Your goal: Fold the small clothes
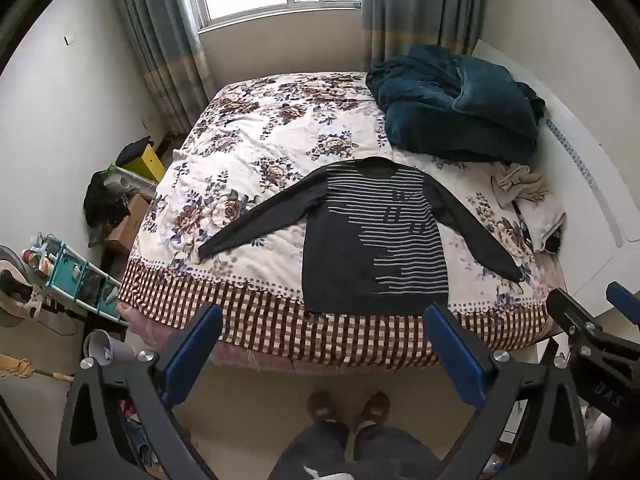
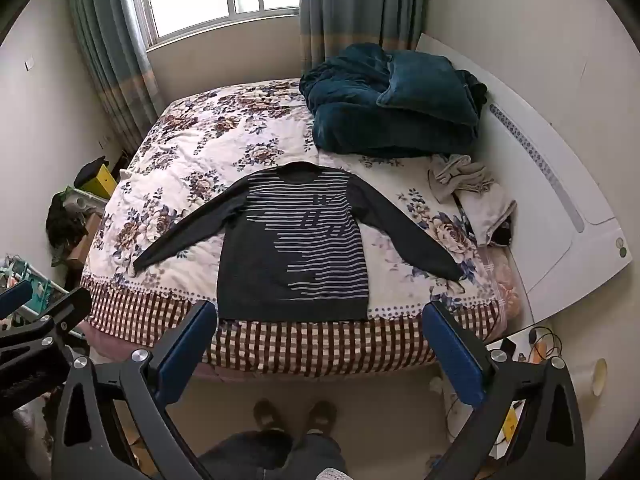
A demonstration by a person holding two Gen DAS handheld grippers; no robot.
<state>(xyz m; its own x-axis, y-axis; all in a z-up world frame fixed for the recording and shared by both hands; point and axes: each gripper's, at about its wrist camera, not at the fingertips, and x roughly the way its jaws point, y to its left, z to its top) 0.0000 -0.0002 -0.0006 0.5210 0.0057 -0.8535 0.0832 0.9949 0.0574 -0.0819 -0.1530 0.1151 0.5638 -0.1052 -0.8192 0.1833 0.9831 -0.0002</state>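
Observation:
A dark long-sleeved sweater (image 1: pixel 360 248) (image 2: pixel 288 256) with pale stripes lies flat on the bed, front up, both sleeves spread out, its hem at the near edge of the floral quilt. My left gripper (image 1: pixel 324 312) hangs open above the bed's near edge, well short of the sweater, with nothing between its blue pads. My right gripper (image 2: pixel 320 308) is open too, held above the same edge just short of the hem. Each gripper shows at the side of the other's view.
A crumpled teal blanket (image 1: pixel 456 108) (image 2: pixel 392 104) lies at the far right of the bed (image 1: pixel 256 324), with a beige garment (image 1: pixel 520 188) (image 2: pixel 464 176) near it. Boxes and a teal rack (image 1: pixel 80 280) crowd the floor on the left. A person's feet (image 1: pixel 348 404) stand before the bed.

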